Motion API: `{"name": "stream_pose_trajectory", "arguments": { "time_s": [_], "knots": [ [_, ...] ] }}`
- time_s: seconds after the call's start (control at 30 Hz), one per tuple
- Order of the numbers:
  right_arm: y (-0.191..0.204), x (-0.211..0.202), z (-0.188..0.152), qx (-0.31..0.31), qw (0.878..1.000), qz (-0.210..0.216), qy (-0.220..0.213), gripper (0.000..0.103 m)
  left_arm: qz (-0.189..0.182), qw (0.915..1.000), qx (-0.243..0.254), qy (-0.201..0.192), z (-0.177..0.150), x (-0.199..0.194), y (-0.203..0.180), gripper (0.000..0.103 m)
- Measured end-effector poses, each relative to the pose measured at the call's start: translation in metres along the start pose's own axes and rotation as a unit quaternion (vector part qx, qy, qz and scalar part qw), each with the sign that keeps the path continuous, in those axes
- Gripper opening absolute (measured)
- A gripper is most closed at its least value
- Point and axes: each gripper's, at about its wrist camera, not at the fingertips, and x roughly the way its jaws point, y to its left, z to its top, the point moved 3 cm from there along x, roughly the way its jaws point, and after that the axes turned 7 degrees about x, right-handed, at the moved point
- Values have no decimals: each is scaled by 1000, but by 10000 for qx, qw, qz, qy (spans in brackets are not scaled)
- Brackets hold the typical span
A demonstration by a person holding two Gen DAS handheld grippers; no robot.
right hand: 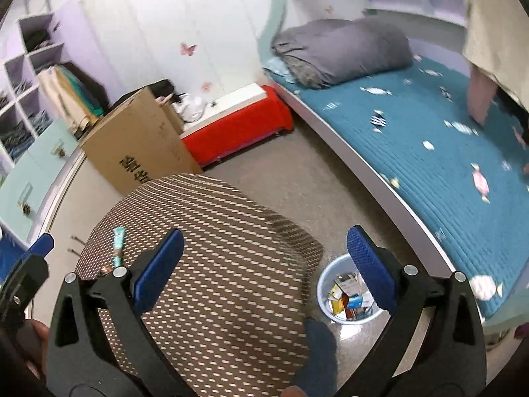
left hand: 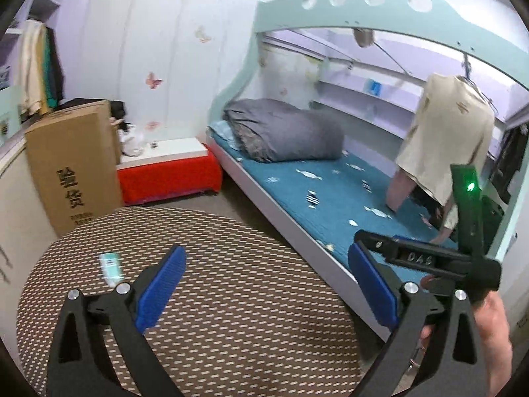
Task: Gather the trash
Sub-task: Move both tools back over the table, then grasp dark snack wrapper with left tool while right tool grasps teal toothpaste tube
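Wrappers [right hand: 349,299] fill blue bin [right hand: 322,289] beside table [right hand: 231,231].

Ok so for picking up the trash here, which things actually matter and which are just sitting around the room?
Part of the job:
- green wrapper lying on the round table
- blue bin on the floor, already holding trash
- left gripper and right gripper, both open and empty

Just lying about:
- cardboard box
- grey duvet
- hanging shirt
- red bench

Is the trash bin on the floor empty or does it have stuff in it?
Partly filled: the bin stands upright with wrappers and packets piled inside.
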Motion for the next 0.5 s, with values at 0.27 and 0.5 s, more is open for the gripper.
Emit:
{"name": "stream_pose_trajectory", "arguments": {
  "time_s": [0.27, 0.5],
  "knots": [
    [86, 28, -6, -643, 9972, 353, 176, 97, 797, 9952, -573, 30, -25, -23, 85, 97],
    [152, 69, -23, -1132, 9904, 591, 521, 97, 1387, 9870, -795, 168, -50, -29, 147, 97]
  ]
}}
